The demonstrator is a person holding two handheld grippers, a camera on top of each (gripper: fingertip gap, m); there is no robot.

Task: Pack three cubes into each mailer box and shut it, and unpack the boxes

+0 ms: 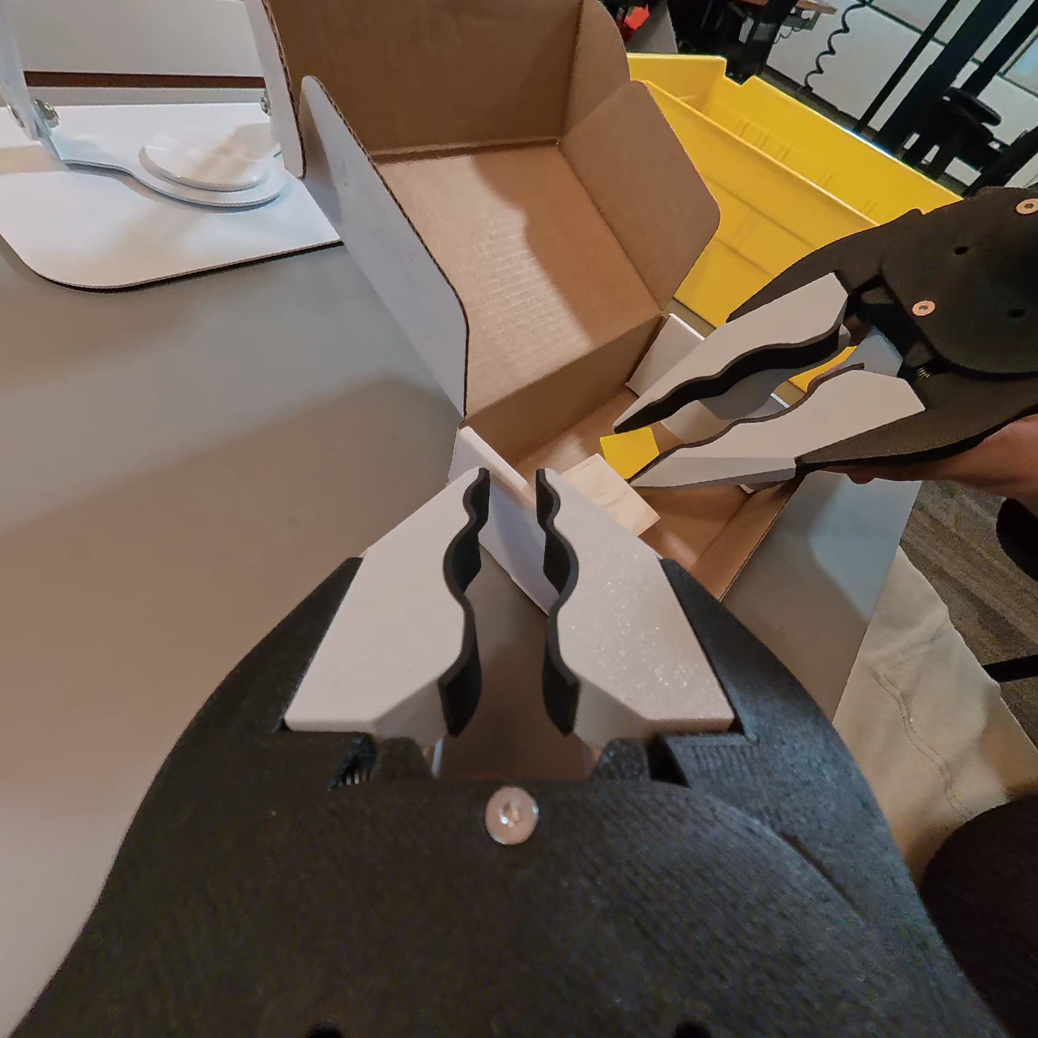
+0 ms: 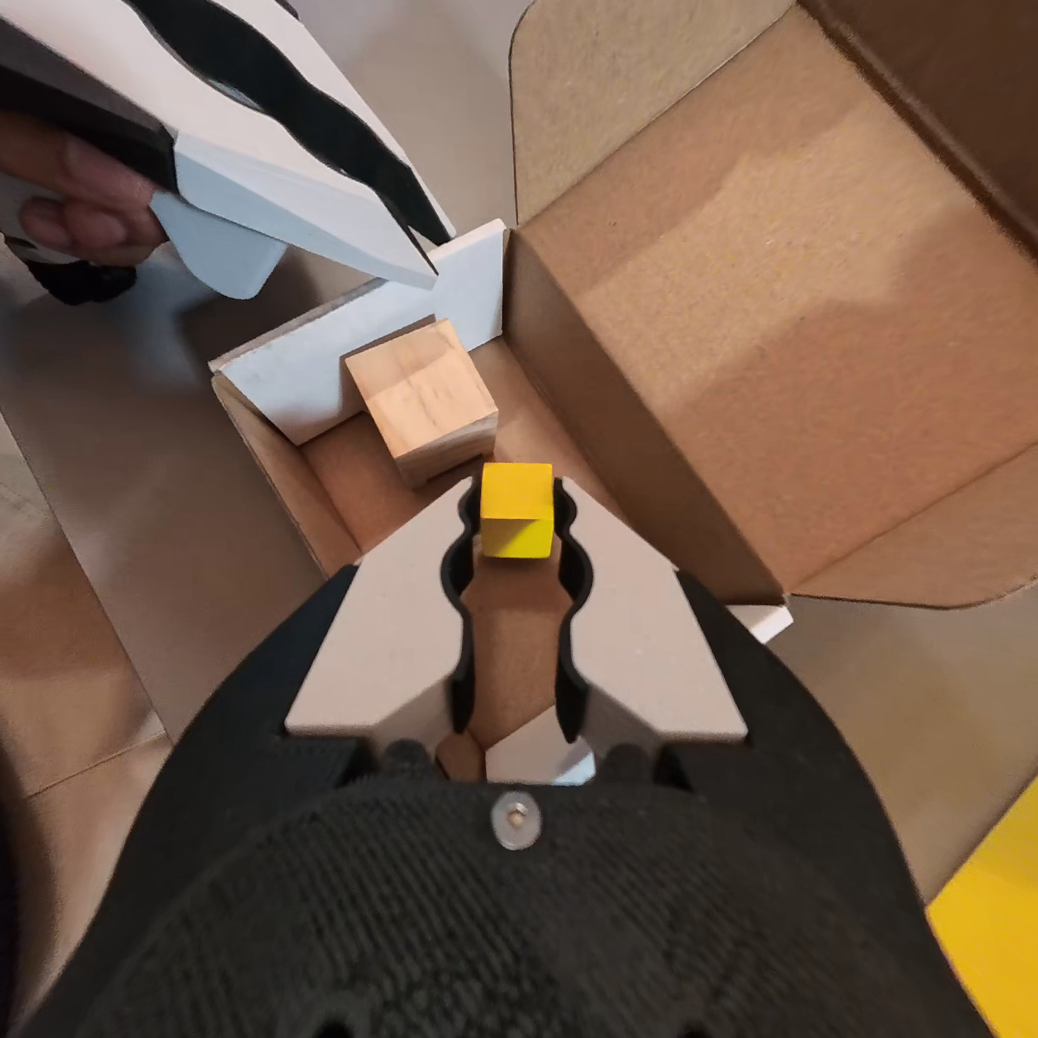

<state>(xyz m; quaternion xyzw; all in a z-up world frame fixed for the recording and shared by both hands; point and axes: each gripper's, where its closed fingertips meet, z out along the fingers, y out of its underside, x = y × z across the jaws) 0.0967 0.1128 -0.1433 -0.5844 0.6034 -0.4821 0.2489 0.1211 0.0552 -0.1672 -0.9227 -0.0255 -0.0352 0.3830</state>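
An open mailer box, white outside and brown inside, lies on the table with its lid (image 1: 505,253) raised; the lid also shows in the right wrist view (image 2: 786,337). A plain wooden cube (image 2: 427,399) sits in the box base against the near wall, and shows in the left wrist view (image 1: 609,491) too. My right gripper (image 2: 517,488) is shut on a yellow cube (image 2: 517,517) and holds it just above the box floor beside the wooden cube. My left gripper (image 1: 512,486) is closed around the box's white side wall (image 1: 505,522) at a corner.
A yellow bin (image 1: 786,168) stands behind the box at the right. A white stand base (image 1: 168,224) lies on the grey table (image 1: 168,449) at the far left. A person's hand (image 2: 84,213) grips the left gripper. The table edge runs at the right.
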